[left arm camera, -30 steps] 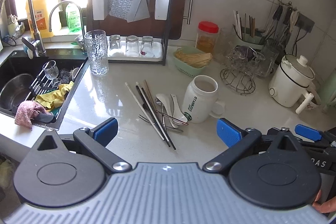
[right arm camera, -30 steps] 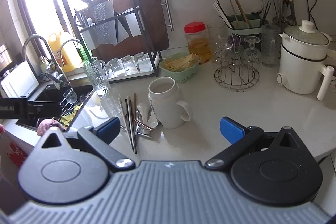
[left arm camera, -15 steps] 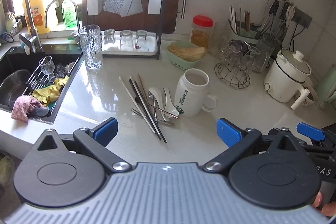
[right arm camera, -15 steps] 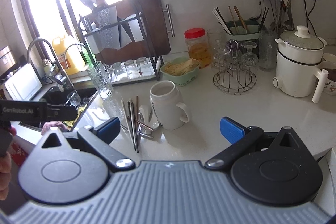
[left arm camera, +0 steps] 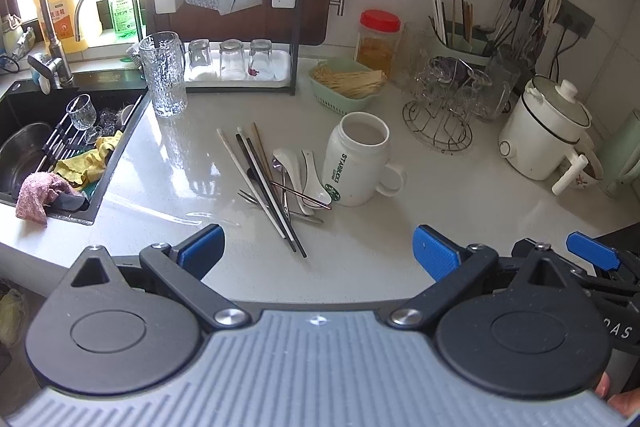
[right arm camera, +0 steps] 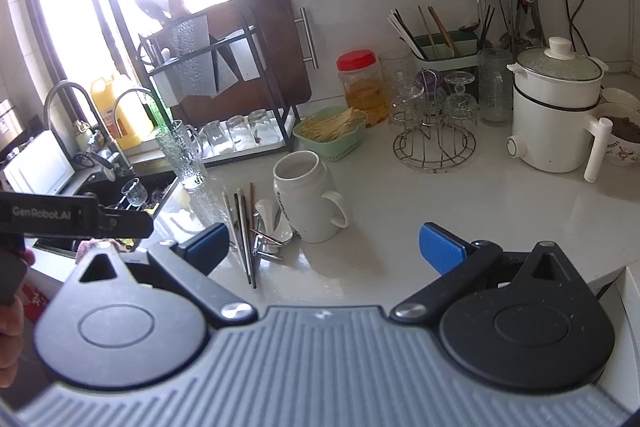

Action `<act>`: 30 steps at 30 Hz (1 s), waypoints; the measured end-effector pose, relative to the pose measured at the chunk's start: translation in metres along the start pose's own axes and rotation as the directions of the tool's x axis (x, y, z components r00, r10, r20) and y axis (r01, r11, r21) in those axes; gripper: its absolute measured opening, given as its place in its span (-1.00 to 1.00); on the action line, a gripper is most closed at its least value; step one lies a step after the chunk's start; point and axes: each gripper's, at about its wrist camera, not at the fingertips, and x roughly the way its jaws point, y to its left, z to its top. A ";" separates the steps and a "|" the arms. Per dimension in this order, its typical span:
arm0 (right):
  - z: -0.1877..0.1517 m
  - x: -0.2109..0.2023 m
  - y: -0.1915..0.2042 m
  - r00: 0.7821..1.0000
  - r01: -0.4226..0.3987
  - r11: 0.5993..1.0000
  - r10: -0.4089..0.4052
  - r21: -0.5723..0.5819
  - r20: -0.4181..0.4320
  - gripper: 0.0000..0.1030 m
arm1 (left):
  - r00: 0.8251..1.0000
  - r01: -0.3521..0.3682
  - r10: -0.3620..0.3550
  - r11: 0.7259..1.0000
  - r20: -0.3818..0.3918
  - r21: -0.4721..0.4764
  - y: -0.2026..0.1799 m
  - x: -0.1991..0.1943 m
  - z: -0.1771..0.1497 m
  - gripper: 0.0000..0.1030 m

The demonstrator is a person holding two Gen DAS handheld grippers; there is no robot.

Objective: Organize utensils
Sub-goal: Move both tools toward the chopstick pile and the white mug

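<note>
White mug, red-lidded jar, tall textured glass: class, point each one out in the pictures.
White mug [left arm camera: 356, 167], left wrist view, on its side wall.
Red-lidded jar [left arm camera: 380, 20], left wrist view, on its lid.
Tall textured glass [left arm camera: 163, 75], left wrist view, on its body.

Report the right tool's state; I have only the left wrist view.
Observer: The right tool is open and empty, short of the mug.
Operator: Check behind the white pot.
Observer: Two bowls stand by its handle; the nearer one holds something dark.
Operator: Read any lettering on the left tool.
Observer: Its side reads GenRobot.AI.
</note>
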 end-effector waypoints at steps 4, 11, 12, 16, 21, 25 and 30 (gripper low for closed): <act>0.001 0.001 0.000 1.000 -0.009 1.000 0.009 0.007 0.001 1.00 | 1.000 0.005 -0.005 1.000 0.001 0.011 -0.002 0.000 0.002 0.98; 0.000 0.003 0.001 1.000 -0.020 1.000 0.020 0.008 -0.012 1.00 | 1.000 0.010 -0.010 1.000 -0.014 0.015 -0.002 0.003 0.001 0.98; 0.000 0.003 0.002 1.000 -0.022 1.000 0.022 0.008 -0.013 1.00 | 1.000 0.010 -0.010 1.000 -0.014 0.015 -0.002 0.003 0.001 0.98; 0.000 0.003 0.003 0.999 -0.028 1.000 0.028 0.006 -0.016 1.00 | 1.000 0.009 -0.009 1.000 -0.012 0.013 -0.002 0.003 0.002 0.98; 0.000 0.004 0.004 0.999 -0.045 0.999 0.045 0.007 -0.023 1.00 | 1.000 0.010 -0.010 1.000 -0.014 0.015 -0.003 0.003 0.002 0.98; 0.000 0.004 0.003 0.999 -0.047 0.999 0.048 0.011 -0.021 1.00 | 1.000 0.012 -0.012 1.000 -0.020 0.014 -0.003 0.006 0.001 0.98; -0.001 0.007 0.001 0.999 -0.044 0.999 0.044 0.011 -0.029 1.00 | 1.000 0.005 -0.005 1.000 -0.026 0.011 -0.004 0.010 0.000 0.98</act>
